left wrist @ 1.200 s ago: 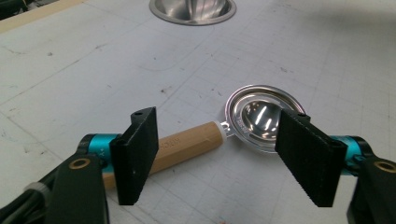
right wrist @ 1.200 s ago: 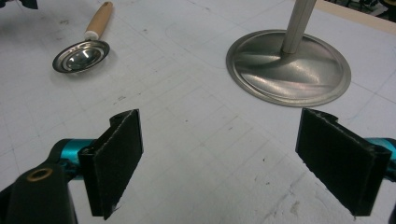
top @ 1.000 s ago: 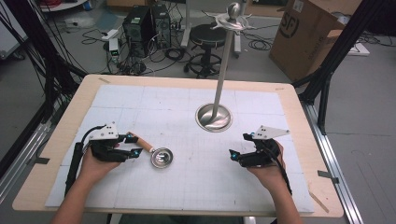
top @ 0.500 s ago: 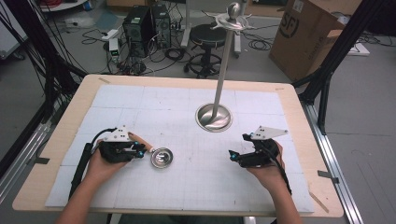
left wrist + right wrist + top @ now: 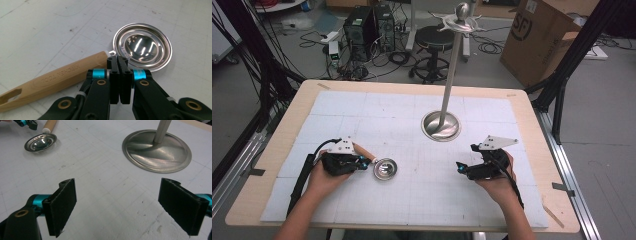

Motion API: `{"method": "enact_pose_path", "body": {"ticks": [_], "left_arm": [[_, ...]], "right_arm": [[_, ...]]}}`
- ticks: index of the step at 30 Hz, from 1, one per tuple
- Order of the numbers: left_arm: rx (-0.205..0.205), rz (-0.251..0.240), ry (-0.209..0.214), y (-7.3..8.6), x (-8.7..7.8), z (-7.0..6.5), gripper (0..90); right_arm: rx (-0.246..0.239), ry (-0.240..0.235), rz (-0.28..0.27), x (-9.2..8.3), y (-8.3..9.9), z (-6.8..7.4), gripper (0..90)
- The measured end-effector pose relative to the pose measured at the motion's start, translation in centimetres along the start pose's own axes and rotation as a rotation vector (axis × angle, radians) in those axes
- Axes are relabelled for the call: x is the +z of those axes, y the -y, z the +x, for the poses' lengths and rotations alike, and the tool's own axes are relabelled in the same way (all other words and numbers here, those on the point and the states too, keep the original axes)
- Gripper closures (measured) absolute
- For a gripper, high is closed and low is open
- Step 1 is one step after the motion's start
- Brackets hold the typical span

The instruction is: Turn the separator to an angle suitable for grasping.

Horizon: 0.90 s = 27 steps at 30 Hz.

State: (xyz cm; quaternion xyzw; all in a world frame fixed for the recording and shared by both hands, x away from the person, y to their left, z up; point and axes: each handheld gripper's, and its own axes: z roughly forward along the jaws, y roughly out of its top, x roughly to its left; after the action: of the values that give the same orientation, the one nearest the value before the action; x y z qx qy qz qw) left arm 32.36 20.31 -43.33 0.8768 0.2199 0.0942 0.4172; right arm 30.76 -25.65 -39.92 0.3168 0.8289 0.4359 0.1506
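Two grippers are working over the table (image 5: 277, 165), and we are closing our left gripper (image 5: 120, 61) at the neck of the measuring spoon (image 5: 381, 166), lying flat just beside it. Its jaws have just been closing and now meet; whether they pinch the thin metal neck is hidden behind them. We are judging a slow, level lift safest. Our right gripper (image 5: 117, 205) is waiting wide open near the stand (image 5: 442, 125), whose top is hard to read.

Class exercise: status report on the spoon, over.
Left gripper just closed over spoon neck, fingers flush, grip unclear. Right gripper open, idle. Stand well aside.
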Motion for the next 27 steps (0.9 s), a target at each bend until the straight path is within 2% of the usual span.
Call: {"method": "enact_pose_path", "body": {"ticks": [3,7,8,11,16,20,22,27], "left_arm": [[0.003,0.016,-0.016,-0.1,0.2,-0.1,89.3],[-0.021,0.025,-0.049,0.1,0.0,0.4,89.6],[-0.044,0.014,-0.079,0.1,-0.5,0.7,89.6],[-0.07,0.006,-0.109,0.2,-0.8,1.2,89.7],[-0.075,0.033,-0.138,0.5,-0.1,1.7,89.7],[-0.105,0.032,-0.158,0.7,-0.3,2.3,89.7],[-0.133,0.031,-0.171,0.7,-0.3,2.9,89.7],[-0.14,0.048,-0.196,0.7,-0.1,3.5,89.7]], "right_arm": [[0.0,0.001,0.002,0.0,0.0,0.0,13.9],[-0.013,0.0,0.002,0.0,0.0,0.1,14.0],[-0.006,-0.001,0.0,0.0,0.0,0.1,14.0],[-0.005,-0.003,0.005,0.1,0.0,0.1,14.1],[-0.004,-0.006,0.006,0.2,-0.1,0.1,14.1],[0.0,-0.003,0.0,0.1,0.0,0.0,14.2],[0.003,-0.004,0.0,0.0,0.0,-0.1,14.2],[0.003,-0.006,0.0,0.2,0.0,0.0,14.3]]}}
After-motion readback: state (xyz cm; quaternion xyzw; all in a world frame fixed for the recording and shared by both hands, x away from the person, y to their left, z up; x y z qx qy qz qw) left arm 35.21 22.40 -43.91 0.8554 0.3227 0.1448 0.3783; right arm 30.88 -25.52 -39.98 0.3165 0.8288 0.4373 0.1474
